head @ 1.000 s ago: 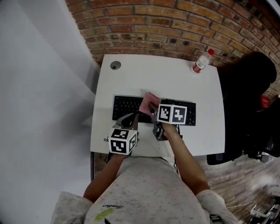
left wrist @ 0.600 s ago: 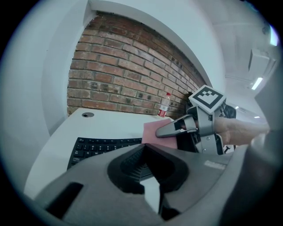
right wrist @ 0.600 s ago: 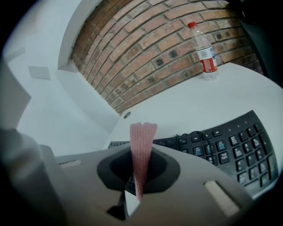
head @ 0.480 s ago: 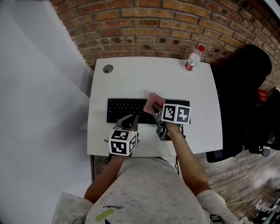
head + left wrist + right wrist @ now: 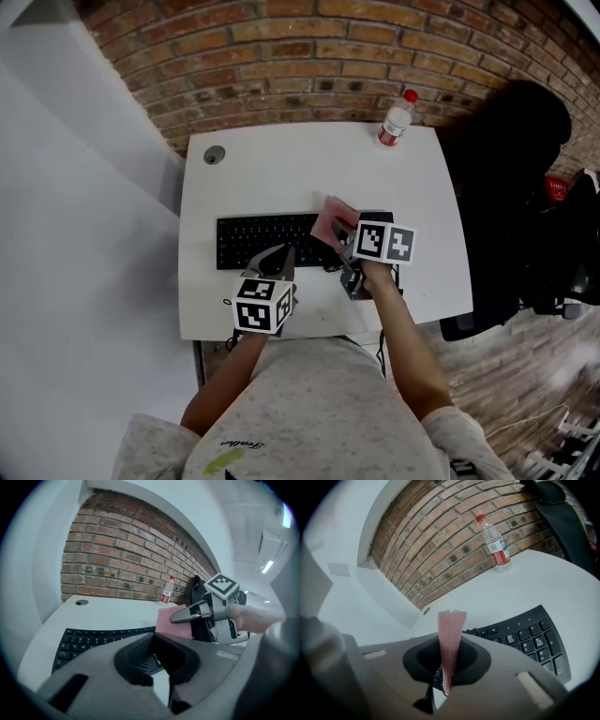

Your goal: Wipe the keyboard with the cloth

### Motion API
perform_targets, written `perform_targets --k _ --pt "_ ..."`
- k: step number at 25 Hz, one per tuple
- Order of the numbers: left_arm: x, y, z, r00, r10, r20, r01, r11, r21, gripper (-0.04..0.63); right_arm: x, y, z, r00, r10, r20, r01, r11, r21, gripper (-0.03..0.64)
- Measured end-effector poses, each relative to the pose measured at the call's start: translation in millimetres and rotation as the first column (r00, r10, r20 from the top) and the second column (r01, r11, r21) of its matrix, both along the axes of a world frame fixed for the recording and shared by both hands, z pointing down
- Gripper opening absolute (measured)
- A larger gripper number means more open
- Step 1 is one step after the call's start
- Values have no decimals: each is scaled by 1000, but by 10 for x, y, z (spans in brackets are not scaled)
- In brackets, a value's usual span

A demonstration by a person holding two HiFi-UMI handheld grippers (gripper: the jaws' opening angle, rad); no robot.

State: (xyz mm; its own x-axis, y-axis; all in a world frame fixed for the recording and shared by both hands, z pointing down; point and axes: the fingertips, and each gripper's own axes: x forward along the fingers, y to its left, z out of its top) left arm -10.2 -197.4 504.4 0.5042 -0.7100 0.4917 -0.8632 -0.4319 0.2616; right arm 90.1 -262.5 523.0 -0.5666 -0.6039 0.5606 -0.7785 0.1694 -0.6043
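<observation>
Surface: white rectangular table (image 5: 281,169), with a round grey cable grommet (image 5: 215,155) near its far left corner.
Room: red brick wall (image 5: 281,56) behind the far edge; plain white wall (image 5: 75,234) off the left edge; black office chair (image 5: 506,187) off the right edge; wood-look floor (image 5: 525,375) beyond that.
Bottle: clear plastic water bottle with red cap (image 5: 396,120), upright near the far right corner, well apart from everything else.
Keyboard: flat black computer keyboard (image 5: 267,239), lying parallel to the near edge, across the middle of the table.
Cloth: folded pink knitted cloth (image 5: 330,217), over the right half of the keyboard, hanging from the jaws.
Right gripper (image 5: 342,234): jaws clamped on the cloth, with 2 folded layers standing up between them in the right gripper view (image 5: 450,641).
Left gripper (image 5: 272,258): jaws closed together with nothing between them (image 5: 152,639), held over the near edge of the keyboard, left of the cloth.
Change over 1 s: cloth and right gripper carried from about mid-keyboard toward its right end; left gripper at much the same spot in the head view; table, keyboard and bottle all sitting further left in the head view than before.
</observation>
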Motion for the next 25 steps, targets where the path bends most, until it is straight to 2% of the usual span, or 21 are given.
perform_targets --k 16,25 --pt "425 -144 47 996 93 -10 -93 996 -4 -3 684 -43 105 995 91 -52 -91 996 3 26" --pt "551 -152 24 994 110 -26 -110 994 3 -3 1055 -4 216 984 148 -97 -149 989 -6 26"
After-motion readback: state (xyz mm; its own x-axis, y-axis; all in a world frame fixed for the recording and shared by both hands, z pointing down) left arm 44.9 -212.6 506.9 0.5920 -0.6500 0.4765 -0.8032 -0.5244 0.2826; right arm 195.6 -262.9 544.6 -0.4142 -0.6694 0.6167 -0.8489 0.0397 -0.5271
